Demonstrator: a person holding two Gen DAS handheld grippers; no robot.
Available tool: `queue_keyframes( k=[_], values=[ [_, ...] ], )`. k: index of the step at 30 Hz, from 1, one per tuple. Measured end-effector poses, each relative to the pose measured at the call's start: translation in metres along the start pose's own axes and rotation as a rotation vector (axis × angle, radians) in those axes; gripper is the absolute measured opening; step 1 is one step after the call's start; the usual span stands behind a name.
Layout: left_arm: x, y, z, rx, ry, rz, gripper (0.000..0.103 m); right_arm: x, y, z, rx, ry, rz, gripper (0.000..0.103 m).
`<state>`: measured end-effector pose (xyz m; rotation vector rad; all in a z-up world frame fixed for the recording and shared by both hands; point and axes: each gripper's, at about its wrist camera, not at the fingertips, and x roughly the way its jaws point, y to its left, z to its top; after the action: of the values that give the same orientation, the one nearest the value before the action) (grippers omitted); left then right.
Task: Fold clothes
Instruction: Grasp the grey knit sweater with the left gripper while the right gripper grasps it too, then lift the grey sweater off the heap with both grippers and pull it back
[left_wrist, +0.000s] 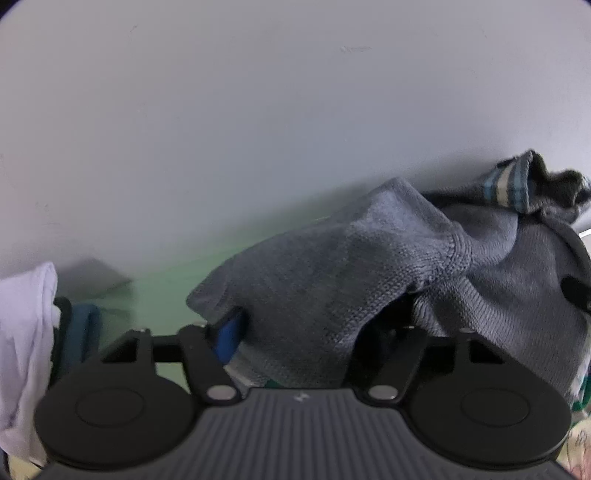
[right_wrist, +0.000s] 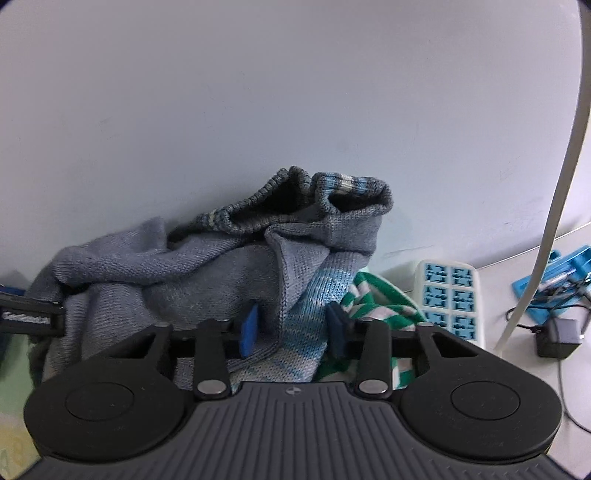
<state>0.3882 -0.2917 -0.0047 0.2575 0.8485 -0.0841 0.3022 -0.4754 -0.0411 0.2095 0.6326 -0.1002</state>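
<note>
- While the left claw (left_wrist: 295, 332) sits low in its frame, only its left blue pad (left_wrist: 229, 338) shows; grey knit drapes over the right side and hides the other pad, so I cannot tell whether it pinches the cloth.
- Low in the right wrist view, the right claw (right_wrist: 293, 330) stands partly spread, its two blue pads (right_wrist: 250, 328) on either side of a hanging fold of the sweater (right_wrist: 221, 266); contact of the pads with the knit is not clear.
- That sweater is grey knit with light blue patches and a striped band, bunched in a heap at the centre of the right view and at the right of the left view, against a pale wall (right_wrist: 258, 92).
- Under its lower right edge lies a green and white striped cloth (right_wrist: 384, 299).
- At the left edge of the left view hangs a white cloth (left_wrist: 26, 339), with a green surface (left_wrist: 159, 295) beyond it.
- Further right in the right view, a white power strip (right_wrist: 448, 299) with blue sockets lies on the bench (right_wrist: 509, 354), then a black adapter (right_wrist: 559, 336) with cords, a blue plastic part (right_wrist: 565, 273), and a white strip (right_wrist: 565, 177) curving up the right edge.
</note>
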Motion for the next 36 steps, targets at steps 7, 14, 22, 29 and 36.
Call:
queue_keyframes(
  k=[7,14,22,29,36],
  values=[
    [-0.012,0.006,-0.007,-0.012,-0.076,0.107,0.022,-0.015,0.008,-0.007,-0.094,-0.089,-0.026,0.010],
    [-0.053,0.024,-0.010,-0.070,-0.160,0.110,0.020,-0.046,0.010,-0.009,-0.131,-0.184,-0.018,0.005],
    [-0.124,0.053,-0.046,-0.089,-0.214,0.146,0.020,-0.095,0.015,-0.009,-0.197,-0.198,0.054,0.001],
    [-0.194,0.089,-0.118,-0.161,-0.191,0.171,0.020,-0.111,0.004,-0.024,-0.156,-0.143,0.080,0.000],
    [-0.232,0.131,-0.210,-0.255,-0.096,0.222,0.021,-0.132,0.025,-0.049,-0.296,-0.112,0.161,0.018]
  ],
)
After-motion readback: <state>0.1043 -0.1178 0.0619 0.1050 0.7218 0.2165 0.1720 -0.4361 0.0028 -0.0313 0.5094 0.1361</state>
